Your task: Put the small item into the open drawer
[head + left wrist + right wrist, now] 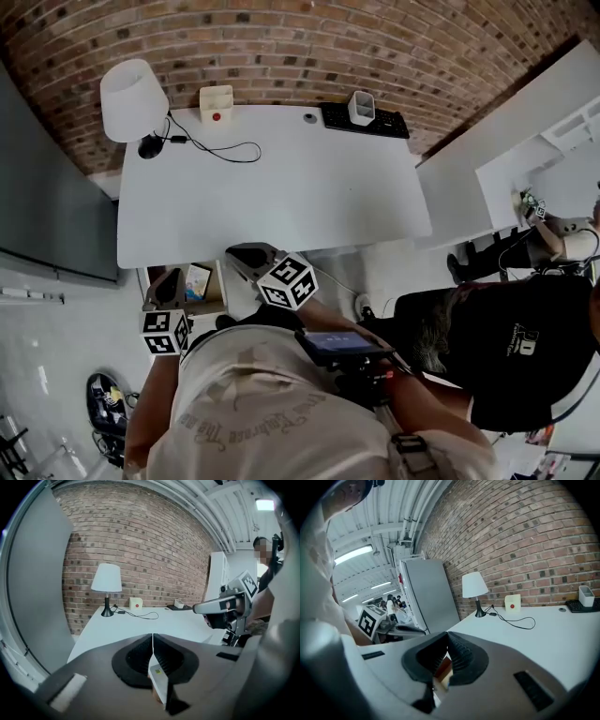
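Small item (158, 679), a thin white piece with a yellow-green mark, appears pinched in the closed left tongs (153, 640), held near the open drawer (208, 302) by the bench (281, 187). Right tongs (447, 637) are closed, seemingly empty. Next, probably: lower inside, then release.

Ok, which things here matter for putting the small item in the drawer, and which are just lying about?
Job: small white item in the shut left gripper; open drawer.
Lying about: lamp, cream box, keyboard.
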